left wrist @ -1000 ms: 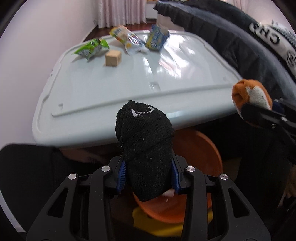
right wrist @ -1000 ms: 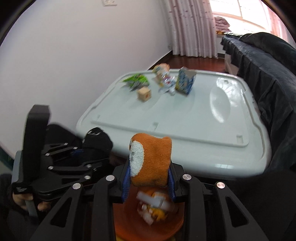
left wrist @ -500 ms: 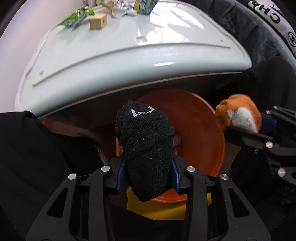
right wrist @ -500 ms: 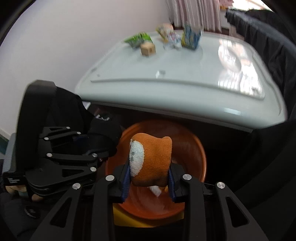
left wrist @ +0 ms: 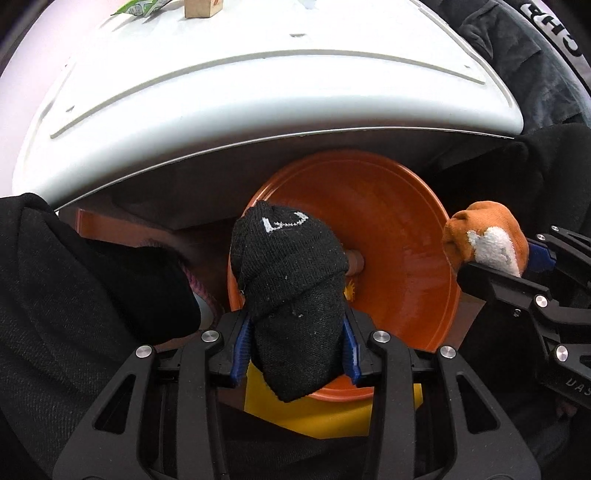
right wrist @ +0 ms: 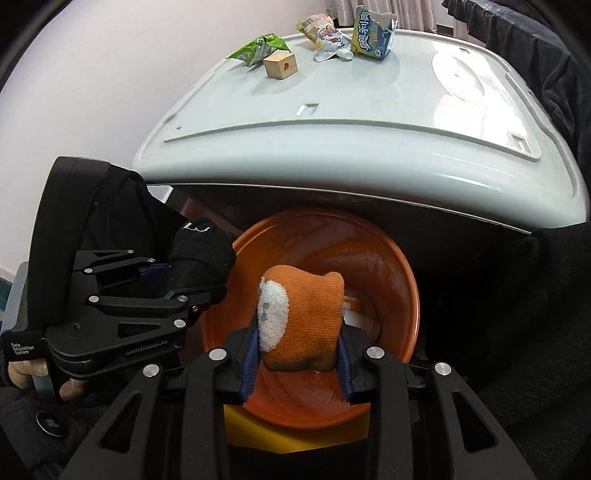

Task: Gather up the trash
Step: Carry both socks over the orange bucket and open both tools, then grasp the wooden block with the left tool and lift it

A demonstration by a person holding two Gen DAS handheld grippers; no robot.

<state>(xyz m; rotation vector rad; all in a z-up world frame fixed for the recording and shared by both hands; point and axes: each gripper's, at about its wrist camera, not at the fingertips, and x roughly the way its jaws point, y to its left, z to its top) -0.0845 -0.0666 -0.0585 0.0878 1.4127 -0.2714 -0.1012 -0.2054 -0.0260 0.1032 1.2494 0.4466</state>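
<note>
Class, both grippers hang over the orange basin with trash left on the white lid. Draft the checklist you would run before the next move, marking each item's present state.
1. Left gripper free to grasp: not ok, shut on black sock.
2. Right gripper free: not ok, shut on orange sock.
3. Orange basin below both: ok.
4. Green wrapper, pouch, carton on white lid: ok, uncollected.
5. Wooden cube is trash: cannot tell.
</note>
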